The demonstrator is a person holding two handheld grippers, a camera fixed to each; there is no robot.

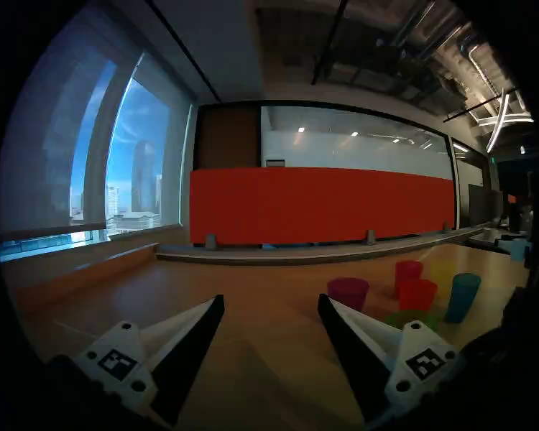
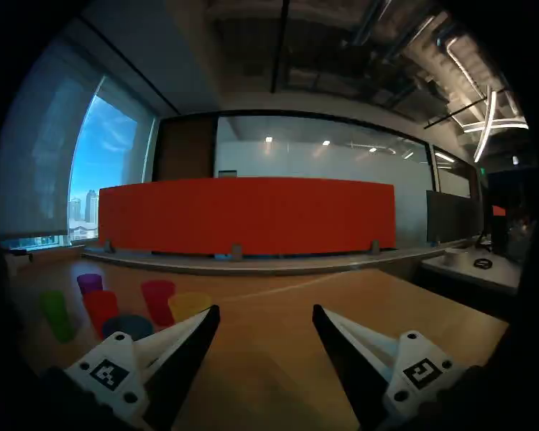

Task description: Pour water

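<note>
On the light wooden worktop [image 1: 269, 284], a cluster of coloured plastic cups [image 1: 413, 287] stands upright at about four o'clock in the left gripper view, just past the right-hand finger of the left gripper [image 1: 270, 298]. A magenta plastic cup [image 1: 348, 292] stands nearest the gap. A tall red plastic cup [image 1: 407, 271] is behind a shorter orange-red plastic cup [image 1: 417, 294], and a teal plastic cup [image 1: 462, 296] is on the outer side. A green plastic cup [image 1: 402, 318] is partly hidden by the finger. The left gripper is spread wide, gripping nothing, with wood visible between its fingers. In the right gripper view the cups [image 2: 126, 305] sit at about eight o'clock, beside the left-hand finger of the right gripper [image 2: 266, 309]. A yellow plastic cup [image 2: 189, 305] is closest to that finger and the green plastic cup [image 2: 55, 314] is farthest out. The right gripper is likewise wide open and grips nothing. Whether any cup holds water cannot be told. A long orange-red partition panel [image 1: 320, 205] runs along the far edge of the worktop at twelve o'clock. A tall window [image 1: 136, 179] showing city towers fills the ten o'clock side, and a dark monitor [image 2: 449, 215] stands at three o'clock in the right gripper view.
</note>
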